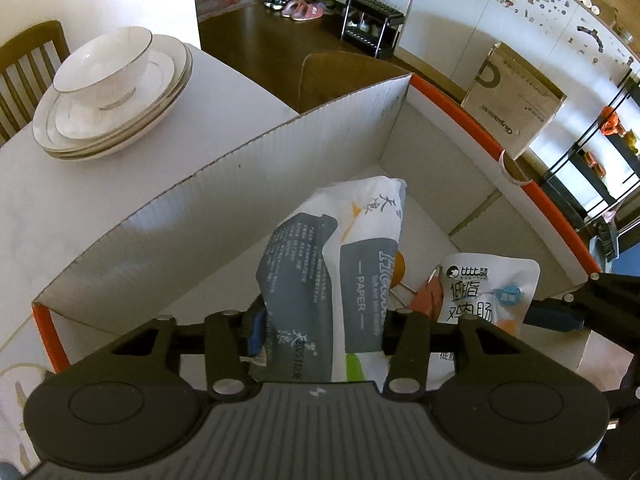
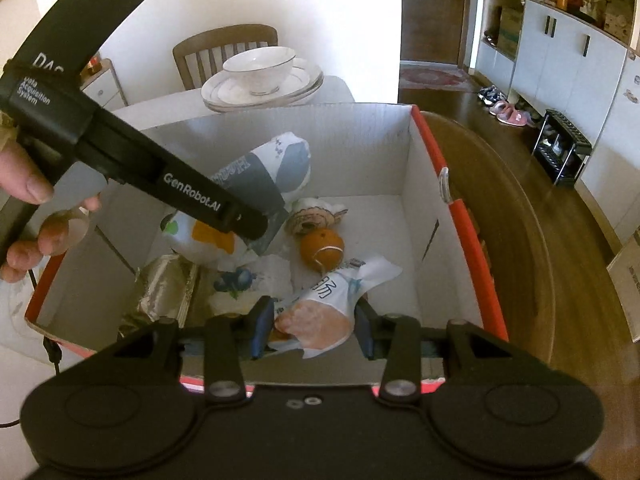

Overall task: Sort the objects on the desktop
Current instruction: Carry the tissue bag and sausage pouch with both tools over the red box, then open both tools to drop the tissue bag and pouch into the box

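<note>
1. While the left wrist view looks steeply down into a white cardboard box (image 1: 224, 216) with an orange rim, the left gripper (image 1: 320, 332) has a grey-and-white tissue pack (image 1: 332, 272) between its fingers, grasped near the pack's lower end; the pack's far end sticks up inside the box.
2. Same view: a white sausage pouch (image 1: 484, 292) hangs just right of the tissue pack, over the box floor. A black part of the other tool enters at the right edge.
3. Same view, far left: a bowl (image 1: 104, 60) sits on a stack of plates (image 1: 108, 120) on the white table (image 1: 40, 208), outside the box.
4. In the right wrist view, the right gripper (image 2: 314, 330) is clenched on the sausage pouch (image 2: 320, 312), low over the near end of the box (image 2: 424, 200).
5. Same view: the left gripper (image 2: 260, 236), held by a hand (image 2: 28, 200) at the left edge, reaches in from the left with the tissue pack (image 2: 280, 164) in its grasp.
6. Same view, on the box floor: an orange (image 2: 322, 248), a round patterned item (image 2: 310, 216) just beyond it, a foil packet (image 2: 168, 292) near left, and a blue-printed wrapper (image 2: 236, 280).
</note>
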`<state>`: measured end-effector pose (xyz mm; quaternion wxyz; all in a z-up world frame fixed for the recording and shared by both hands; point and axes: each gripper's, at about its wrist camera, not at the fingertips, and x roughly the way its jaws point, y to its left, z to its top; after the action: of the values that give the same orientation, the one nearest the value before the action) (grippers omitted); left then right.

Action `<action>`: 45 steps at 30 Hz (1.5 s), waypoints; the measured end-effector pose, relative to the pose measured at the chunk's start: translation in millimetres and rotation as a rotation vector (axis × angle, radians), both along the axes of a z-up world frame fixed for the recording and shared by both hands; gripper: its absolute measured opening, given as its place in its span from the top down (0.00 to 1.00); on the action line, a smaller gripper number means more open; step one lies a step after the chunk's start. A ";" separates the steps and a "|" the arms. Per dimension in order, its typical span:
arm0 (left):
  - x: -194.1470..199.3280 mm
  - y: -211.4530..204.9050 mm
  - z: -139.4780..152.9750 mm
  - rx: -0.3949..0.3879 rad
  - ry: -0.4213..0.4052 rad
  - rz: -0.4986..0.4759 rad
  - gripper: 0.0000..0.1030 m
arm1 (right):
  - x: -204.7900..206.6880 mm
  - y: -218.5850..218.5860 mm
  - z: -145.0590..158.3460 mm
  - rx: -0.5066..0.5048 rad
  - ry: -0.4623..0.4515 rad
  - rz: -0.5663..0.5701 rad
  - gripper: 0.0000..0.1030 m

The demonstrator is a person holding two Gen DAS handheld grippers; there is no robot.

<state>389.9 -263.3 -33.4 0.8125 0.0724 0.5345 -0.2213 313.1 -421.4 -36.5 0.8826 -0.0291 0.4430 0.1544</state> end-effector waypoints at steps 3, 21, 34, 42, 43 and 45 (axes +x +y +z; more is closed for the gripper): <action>-0.3 0.9 -0.3 -0.014 0.002 0.004 0.46 | -0.4 -2.9 0.5 -0.001 0.000 0.003 0.59; -24.7 21.7 25.6 -0.075 -0.081 0.008 0.22 | -18.1 -12.0 17.1 -0.011 -0.051 0.036 0.25; -67.6 42.8 50.4 -0.157 -0.154 0.013 0.18 | -33.5 -7.0 34.6 0.031 -0.092 0.048 0.23; -91.3 63.4 55.0 -0.174 -0.186 0.042 0.16 | -45.0 -6.9 43.7 0.060 -0.125 0.028 0.20; -94.2 66.7 55.1 -0.181 -0.189 0.044 0.14 | -46.5 -7.1 44.5 0.063 -0.128 0.024 0.20; -98.6 72.2 55.5 -0.189 -0.194 0.055 0.12 | -49.2 -7.0 45.9 0.069 -0.134 0.016 0.19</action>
<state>291.3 -191.2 22.1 0.8694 0.0019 0.4319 -0.2402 264.0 -428.4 9.4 0.9096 -0.0125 0.3771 0.1742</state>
